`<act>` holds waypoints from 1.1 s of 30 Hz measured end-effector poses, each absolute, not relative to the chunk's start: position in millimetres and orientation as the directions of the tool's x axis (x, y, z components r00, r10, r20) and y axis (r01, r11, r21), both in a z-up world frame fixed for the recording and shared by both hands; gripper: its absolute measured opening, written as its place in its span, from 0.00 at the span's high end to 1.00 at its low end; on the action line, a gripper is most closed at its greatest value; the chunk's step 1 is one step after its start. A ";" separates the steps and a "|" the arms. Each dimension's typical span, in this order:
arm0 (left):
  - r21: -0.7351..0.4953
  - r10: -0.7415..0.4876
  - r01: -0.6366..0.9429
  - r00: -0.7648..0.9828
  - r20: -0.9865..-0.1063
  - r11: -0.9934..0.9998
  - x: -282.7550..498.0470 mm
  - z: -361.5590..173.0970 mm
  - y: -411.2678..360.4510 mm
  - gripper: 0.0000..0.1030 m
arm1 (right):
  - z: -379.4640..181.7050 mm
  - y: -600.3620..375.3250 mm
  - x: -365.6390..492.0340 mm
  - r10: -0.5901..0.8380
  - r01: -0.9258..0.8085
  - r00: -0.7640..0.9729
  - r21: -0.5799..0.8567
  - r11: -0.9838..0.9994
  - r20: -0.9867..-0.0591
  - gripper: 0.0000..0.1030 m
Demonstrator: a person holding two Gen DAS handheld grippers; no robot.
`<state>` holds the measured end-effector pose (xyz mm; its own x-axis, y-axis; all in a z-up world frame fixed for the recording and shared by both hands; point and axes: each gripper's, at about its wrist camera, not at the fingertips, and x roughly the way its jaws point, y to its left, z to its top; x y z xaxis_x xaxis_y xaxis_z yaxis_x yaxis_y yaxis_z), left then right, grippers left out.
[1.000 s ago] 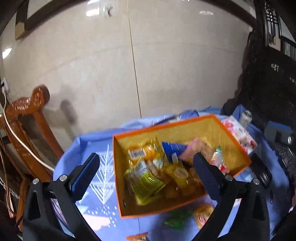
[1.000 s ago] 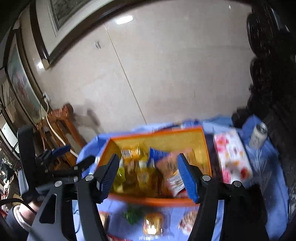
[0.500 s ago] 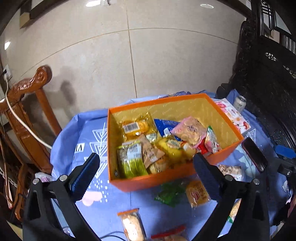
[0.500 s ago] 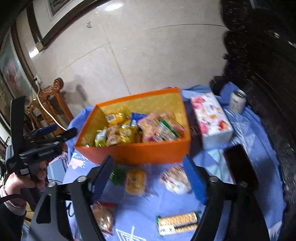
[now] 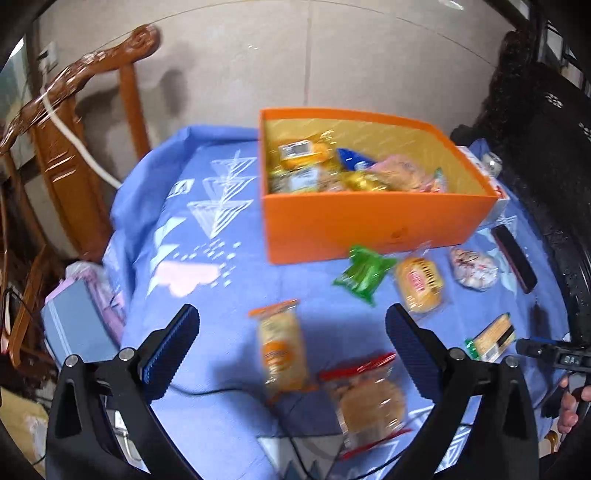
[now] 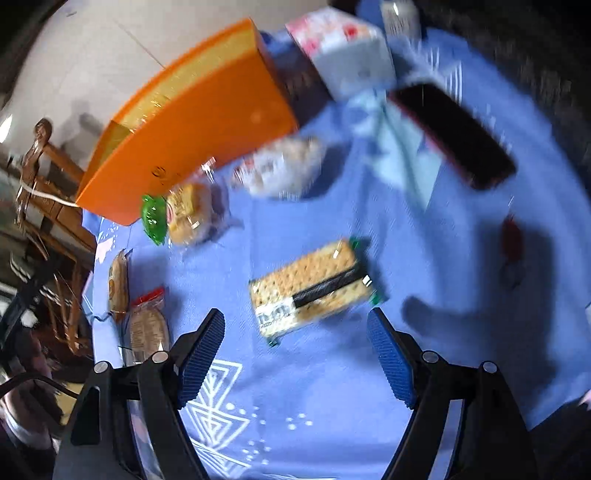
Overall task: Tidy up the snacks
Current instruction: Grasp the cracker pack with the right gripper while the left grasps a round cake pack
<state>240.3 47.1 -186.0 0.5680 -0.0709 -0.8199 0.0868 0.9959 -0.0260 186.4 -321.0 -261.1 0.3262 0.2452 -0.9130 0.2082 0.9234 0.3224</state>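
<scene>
Snacks lie scattered on a blue patterned tablecloth (image 5: 207,266) in front of an orange box (image 5: 369,225), which serves as the landmark. Left of the box and off the table stands a carved wooden chair (image 5: 74,110). The box itself already holds a heap of wrapped snacks, mostly yellow and pink packets. Near its front wall, from left to right, sit a green packet (image 5: 364,273), a yellow bun in clear wrap (image 5: 419,284) just beside it, and a pale round pastry (image 5: 472,266). Farther from the box, toward the camera, lie an orange-ended cake packet (image 5: 282,347) and a red-edged packet with a round brown cake (image 5: 369,402). The left gripper (image 5: 291,347) hovers above these two with its jaws spread wide, holding nothing. To the right of the box rest a floral tissue box (image 6: 343,48), a drink can (image 6: 399,14) and a dark phone (image 6: 454,134). In the right wrist view, a cracker packet (image 6: 312,288) lies well in front of the box, and the right gripper (image 6: 295,350) hangs just short of it, jaws wide apart and empty.
</scene>
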 end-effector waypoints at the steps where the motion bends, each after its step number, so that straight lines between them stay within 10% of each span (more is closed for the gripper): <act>1: -0.028 -0.065 0.073 0.568 -0.821 0.997 238.7 -186.5 54.0 0.04 | -266.7 -319.7 187.8 0.244 0.229 0.316 0.324 0.918 -0.917 0.22; 15: -0.037 -0.025 -0.010 0.543 -0.840 0.999 232.6 -195.1 111.5 0.04 | -307.0 -279.0 230.1 -0.024 0.552 0.231 0.111 0.827 -0.973 0.17; 22: -0.068 -0.049 -0.019 0.504 -0.862 0.998 240.5 -223.5 116.6 0.04 | -306.4 -254.6 221.0 -0.145 0.389 0.257 -0.035 0.921 -0.955 0.53; 31: -0.061 -0.077 0.049 0.478 -0.875 0.997 252.9 -254.0 78.7 0.05 | -298.1 -259.1 199.1 -0.104 0.353 0.274 -0.001 0.936 -0.956 0.54; 33: -0.069 -0.086 0.053 0.466 -0.881 0.996 257.3 -261.7 71.3 0.24 | -297.6 -261.7 193.6 -0.101 0.351 0.270 0.000 0.936 -0.958 0.54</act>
<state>257.3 71.3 -261.7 0.4661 -0.0862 -0.8805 0.0529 0.9962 -0.0695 193.6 -261.7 -297.6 0.2700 -0.1009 -0.9576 0.3515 0.9362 0.0004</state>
